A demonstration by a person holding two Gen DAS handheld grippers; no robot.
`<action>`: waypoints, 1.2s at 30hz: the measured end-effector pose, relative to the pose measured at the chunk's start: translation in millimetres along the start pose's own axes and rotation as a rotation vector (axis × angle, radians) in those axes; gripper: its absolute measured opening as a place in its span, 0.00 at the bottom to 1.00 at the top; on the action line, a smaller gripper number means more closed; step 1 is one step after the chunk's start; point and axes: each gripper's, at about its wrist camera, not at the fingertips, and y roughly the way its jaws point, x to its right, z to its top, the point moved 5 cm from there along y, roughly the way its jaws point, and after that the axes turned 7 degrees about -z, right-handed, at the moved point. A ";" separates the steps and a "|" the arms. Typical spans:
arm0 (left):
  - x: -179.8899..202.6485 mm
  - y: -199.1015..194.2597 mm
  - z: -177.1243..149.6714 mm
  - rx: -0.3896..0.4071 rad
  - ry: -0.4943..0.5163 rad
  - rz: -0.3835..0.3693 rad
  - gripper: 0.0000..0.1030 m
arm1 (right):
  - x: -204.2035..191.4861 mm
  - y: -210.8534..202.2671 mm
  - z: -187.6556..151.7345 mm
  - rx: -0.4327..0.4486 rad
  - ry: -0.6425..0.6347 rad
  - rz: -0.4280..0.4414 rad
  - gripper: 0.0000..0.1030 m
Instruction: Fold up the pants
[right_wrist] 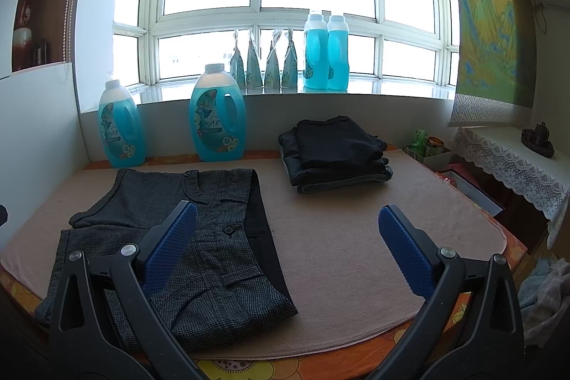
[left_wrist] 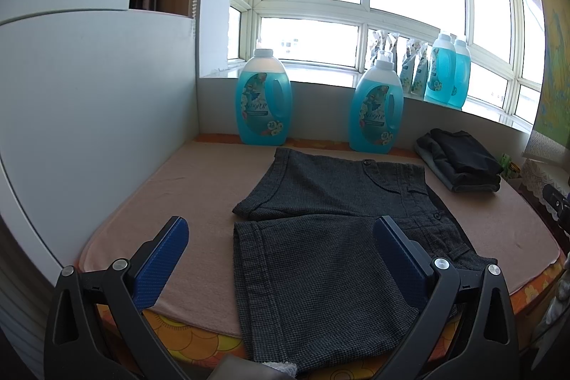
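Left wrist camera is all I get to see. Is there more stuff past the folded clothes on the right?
Observer: Yes. The right wrist view shows a side table with a white lace cloth there.
Operator: Anything on top of it?
Observer: A small dark ornament sits on the lace.
Operator: What's the right gripper doing?
Observer: The right gripper is open and holds nothing, hanging above the pink mat beside the grey pants.
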 end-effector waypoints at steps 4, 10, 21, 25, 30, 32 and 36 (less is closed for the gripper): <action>-0.1 0.1 -0.4 -0.002 0.001 0.000 1.00 | 0.1 0.4 -0.9 0.001 0.000 0.000 1.00; -0.2 1.9 -1.4 -0.005 0.003 0.003 1.00 | -0.2 0.7 -0.3 0.001 -0.001 0.000 1.00; -10.1 9.2 -4.5 -0.015 0.002 0.027 1.00 | 2.4 1.5 -4.2 -0.009 0.001 0.009 1.00; -16.1 10.3 -7.2 -0.016 0.012 0.035 1.00 | 2.3 6.0 -11.8 -0.004 -0.022 0.011 1.00; -26.8 14.9 -7.7 -0.022 0.039 0.045 1.00 | 6.2 22.7 -15.8 -0.018 -0.021 0.075 1.00; -34.0 19.6 -7.5 -0.041 0.030 0.022 1.00 | 7.4 29.6 -14.9 -0.022 -0.033 0.084 1.00; -49.2 29.0 -6.3 -0.050 0.040 0.038 1.00 | 8.5 46.6 -14.9 -0.065 -0.034 0.121 0.95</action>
